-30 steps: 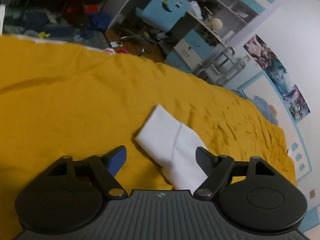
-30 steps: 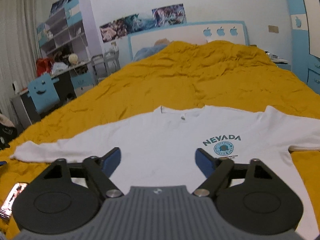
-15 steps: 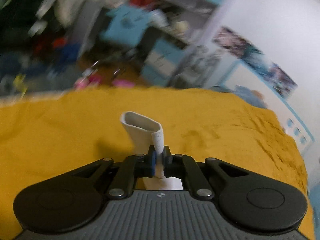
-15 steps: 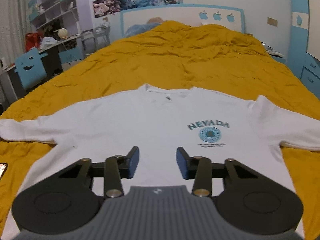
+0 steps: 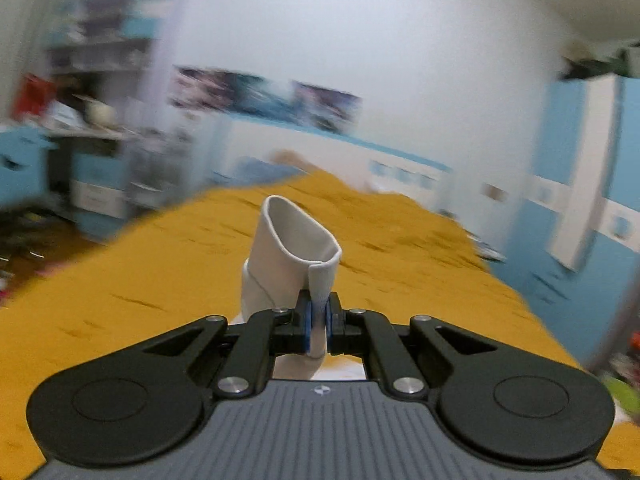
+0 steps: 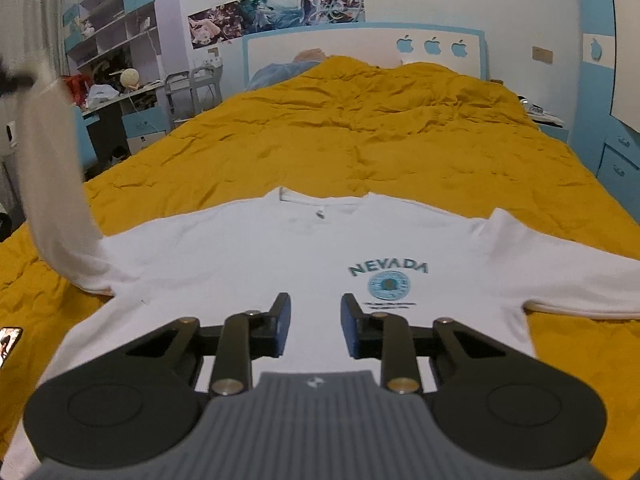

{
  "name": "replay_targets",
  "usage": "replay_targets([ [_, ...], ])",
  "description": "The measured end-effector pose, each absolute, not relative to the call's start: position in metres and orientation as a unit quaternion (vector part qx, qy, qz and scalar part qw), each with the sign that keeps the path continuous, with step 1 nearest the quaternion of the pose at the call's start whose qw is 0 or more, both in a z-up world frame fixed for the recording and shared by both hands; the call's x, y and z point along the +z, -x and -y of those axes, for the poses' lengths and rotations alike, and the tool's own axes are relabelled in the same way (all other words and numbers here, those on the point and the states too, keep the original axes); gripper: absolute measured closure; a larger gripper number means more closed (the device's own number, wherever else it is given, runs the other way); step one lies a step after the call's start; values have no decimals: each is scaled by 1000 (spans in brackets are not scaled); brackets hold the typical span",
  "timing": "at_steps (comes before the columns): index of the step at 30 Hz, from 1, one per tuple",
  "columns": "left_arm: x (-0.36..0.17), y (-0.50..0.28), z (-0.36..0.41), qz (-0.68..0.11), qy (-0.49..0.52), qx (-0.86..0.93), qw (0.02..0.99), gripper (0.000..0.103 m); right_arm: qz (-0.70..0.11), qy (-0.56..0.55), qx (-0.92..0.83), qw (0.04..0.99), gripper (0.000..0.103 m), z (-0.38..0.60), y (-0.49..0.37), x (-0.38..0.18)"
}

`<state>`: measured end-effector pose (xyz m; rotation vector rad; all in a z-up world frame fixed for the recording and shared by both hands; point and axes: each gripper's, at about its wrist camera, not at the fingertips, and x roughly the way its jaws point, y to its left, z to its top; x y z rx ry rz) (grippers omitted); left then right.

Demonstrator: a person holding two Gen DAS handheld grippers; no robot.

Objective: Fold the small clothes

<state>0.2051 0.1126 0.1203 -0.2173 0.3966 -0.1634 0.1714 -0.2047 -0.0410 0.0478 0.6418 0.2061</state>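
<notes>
1. The white sweatshirt (image 6: 288, 264), printed NEVADA on the chest, lay face up and spread flat on the yellow bedspread (image 6: 360, 136), collar toward the headboard, body nearest the right wrist camera.
2. Its left sleeve was off the bed: in the right wrist view it rose as a blurred white band (image 6: 52, 184) from the shoulder toward the upper left edge of the picture.
3. The sleeve cuff (image 5: 298, 236) was pinched edge-on in the left gripper (image 5: 318, 322), jaws shut tight on the fabric, the cuff mouth standing open as a loop above them.
4. The right gripper (image 6: 312, 326) hovered low over the lower chest of the shirt, its jaws closing. White cloth showed behind the gap, but the pads were not pressing on anything that could be seen, so it held nothing.
5. The other sleeve (image 6: 560, 276) lay stretched out flat on the bedspread, untouched.
6. Step in hand, as I judged it: the first fold, carrying the left sleeve in across the body.
7. The next move called for bringing the cuff over the chest and laying it flat without dragging the shoulder or bunching the body, with the right gripper well placed to pin the cloth.
8. Shelves, posters and a blue headboard (image 6: 360, 40) stood beyond.
</notes>
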Motion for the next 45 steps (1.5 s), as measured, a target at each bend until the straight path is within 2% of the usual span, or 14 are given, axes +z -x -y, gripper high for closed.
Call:
replay_targets([
  [6,20,-224,1,-341,111,-198,912,97,-319,-48,69,944,79,240,-161,-42],
  [11,-72,-227,42,-450,108,-219,859,96,-332,-43,44,941,79,262,-144,-53],
  [13,-91,-223,49,-474,120,-225,843,84,-346,-54,37,936,79,269,-140,-62],
  [14,-97,-222,52,-481,124,-227,838,80,-353,-62,35,933,78,272,-139,-67],
  [16,-100,-221,58,-484,128,-233,834,63,-364,-77,36,928,78,276,-138,-75],
  [17,-99,-216,54,-480,130,-239,834,59,-369,-84,38,925,78,276,-139,-78],
  [19,-85,-208,48,-468,136,-252,836,41,-375,-100,49,920,78,275,-142,-81],
  [20,-79,-206,43,-458,138,-257,840,39,-379,-112,59,917,76,274,-145,-83],
  [23,-60,-202,15,-433,135,-260,852,38,-394,-148,82,903,59,267,-157,-87],
  [31,-54,-212,-105,-431,114,-102,889,38,-451,-227,88,859,60,252,-205,-122],
  [34,-67,-220,-139,-451,141,-65,879,38,-473,-249,77,842,78,246,-222,-138],
  [36,-77,-223,-153,-462,163,-62,869,38,-476,-242,82,841,102,236,-232,-137],
  [39,-87,-229,-160,-465,174,-53,866,38,-445,-227,105,860,102,221,-245,-115],
  [45,-81,-247,-160,-463,185,-70,864,36,-336,-167,152,914,102,207,-282,-19],
])
